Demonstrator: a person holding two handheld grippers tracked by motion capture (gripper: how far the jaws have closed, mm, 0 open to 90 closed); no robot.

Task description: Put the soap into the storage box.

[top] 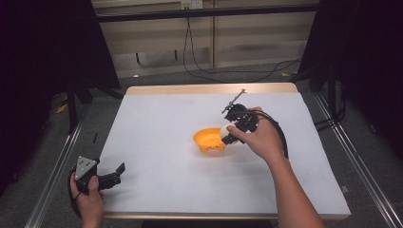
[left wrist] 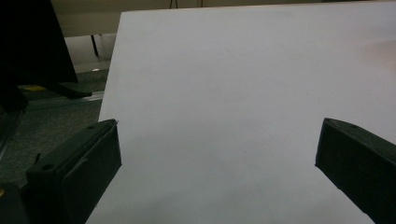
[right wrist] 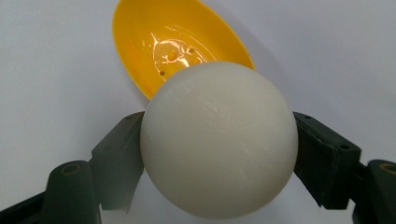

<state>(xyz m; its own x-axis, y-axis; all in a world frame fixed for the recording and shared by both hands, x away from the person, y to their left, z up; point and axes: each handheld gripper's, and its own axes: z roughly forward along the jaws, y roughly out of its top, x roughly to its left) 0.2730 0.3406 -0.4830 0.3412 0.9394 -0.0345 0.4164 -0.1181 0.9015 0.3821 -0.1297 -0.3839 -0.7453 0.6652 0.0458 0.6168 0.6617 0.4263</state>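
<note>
On the white table (top: 157,142), slightly toward 3 o'clock from centre: one yellow bowl (top: 209,139), shallow, glossy inside, standing upright and open-side up.

At the bowl's 3 o'clock rim: one white ball (top: 224,131), smooth and matte, pinched between the two black jaws of the right gripper (top: 228,135). In the right gripper view the ball (right wrist: 218,140) sits squarely between the pads, one pad pressing each side, with the bowl (right wrist: 173,46) beyond it at 12 o'clock. Whether the ball touches the bowl's rim cannot be told.

Right hand (top: 259,137): wrapped around the gripper body, forearm entering from 5 o'clock; a black cable loops round the hand's far side.

At the table's 7 o'clock corner: left gripper (top: 114,173), grey three-cornered plate on top, held by the left hand (top: 88,197) at the table's edge. Its jaws stand spread wide with nothing between them; in the left gripper view the gripper (left wrist: 217,154) looks across bare white surface toward 12 o'clock.

Well apart: the two grippers, with most of the table's width between them.
</note>
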